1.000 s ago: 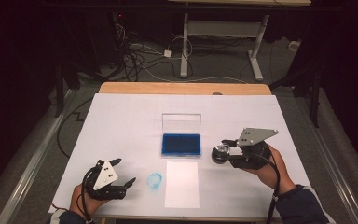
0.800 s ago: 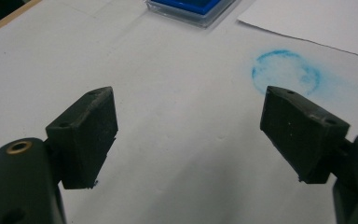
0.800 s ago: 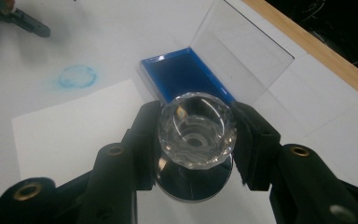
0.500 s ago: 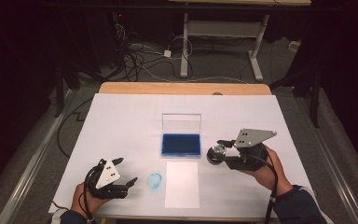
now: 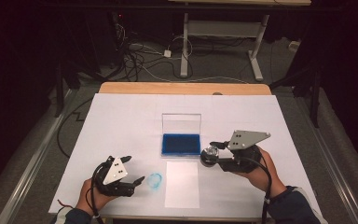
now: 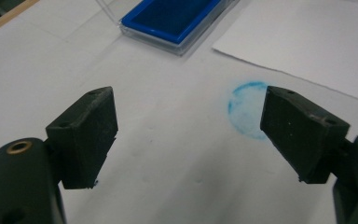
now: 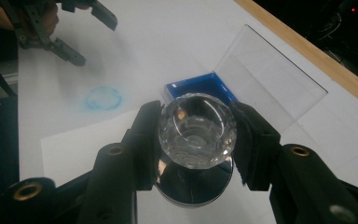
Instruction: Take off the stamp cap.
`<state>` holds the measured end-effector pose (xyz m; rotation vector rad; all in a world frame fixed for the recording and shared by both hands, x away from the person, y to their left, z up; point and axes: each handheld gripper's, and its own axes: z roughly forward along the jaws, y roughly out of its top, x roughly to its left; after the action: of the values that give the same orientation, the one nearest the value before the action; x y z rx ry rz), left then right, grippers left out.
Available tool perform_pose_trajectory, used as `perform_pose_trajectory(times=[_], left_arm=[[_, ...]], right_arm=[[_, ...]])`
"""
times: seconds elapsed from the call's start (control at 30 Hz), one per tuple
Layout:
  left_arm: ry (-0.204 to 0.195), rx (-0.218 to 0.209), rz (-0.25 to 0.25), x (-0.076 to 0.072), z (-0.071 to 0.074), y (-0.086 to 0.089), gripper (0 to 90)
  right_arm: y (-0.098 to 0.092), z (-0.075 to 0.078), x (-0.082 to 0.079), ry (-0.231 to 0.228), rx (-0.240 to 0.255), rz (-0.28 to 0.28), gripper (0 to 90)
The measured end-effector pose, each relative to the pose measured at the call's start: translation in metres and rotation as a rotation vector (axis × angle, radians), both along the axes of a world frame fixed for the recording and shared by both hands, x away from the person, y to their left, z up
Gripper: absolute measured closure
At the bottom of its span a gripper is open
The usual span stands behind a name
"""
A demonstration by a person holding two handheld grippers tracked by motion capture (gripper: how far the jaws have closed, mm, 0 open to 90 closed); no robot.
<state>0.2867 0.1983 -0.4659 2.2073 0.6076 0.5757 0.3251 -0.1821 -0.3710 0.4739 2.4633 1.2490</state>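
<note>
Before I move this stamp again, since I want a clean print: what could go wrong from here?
1. The right gripper pinches the clear faceted stamp by its smooth knob; it could tilt or slip when pressed.
2. The stamp hangs near the open ink pad and its upright clear lid; a careless swing might knock the lid.
3. A blue ring already marks the table cover beside the paper sheet; missing the sheet would stain the cover again.

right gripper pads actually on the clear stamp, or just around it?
Touching. In the right gripper view, both pads of the right gripper press flush against the sides of the clear stamp, with no gap.
</note>
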Motion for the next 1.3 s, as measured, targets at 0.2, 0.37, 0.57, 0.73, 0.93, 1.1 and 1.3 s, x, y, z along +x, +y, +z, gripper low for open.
perform_pose_trajectory(times=[0.2,0.37,0.57,0.73,0.93,1.1,1.3], left_arm=[[0.025,-0.002,-0.067,0.004,0.004,-0.026,17.8],[0.064,-0.041,-0.121,0.008,0.006,-0.046,17.5],[0.089,-0.094,-0.17,0.011,0.008,-0.068,15.9],[0.112,-0.107,-0.212,0.012,0.006,-0.084,15.2],[0.108,-0.12,-0.248,0.012,0.007,-0.098,15.3],[0.108,-0.143,-0.262,0.012,0.009,-0.103,16.8],[0.118,-0.175,-0.255,0.014,0.007,-0.105,20.9]], right_arm=[[0.013,0.0,-0.005,-0.002,0.017,0.042,56.7],[0.023,-0.002,-0.01,0.001,0.038,0.083,56.7],[0.032,-0.003,-0.015,0.003,0.052,0.11,56.7],[0.04,-0.006,-0.019,0.009,0.055,0.134,56.6],[0.048,-0.01,-0.022,0.016,0.063,0.155,56.6],[0.051,-0.012,-0.024,0.016,0.067,0.159,56.6],[0.054,-0.014,-0.025,0.018,0.079,0.167,56.6]])
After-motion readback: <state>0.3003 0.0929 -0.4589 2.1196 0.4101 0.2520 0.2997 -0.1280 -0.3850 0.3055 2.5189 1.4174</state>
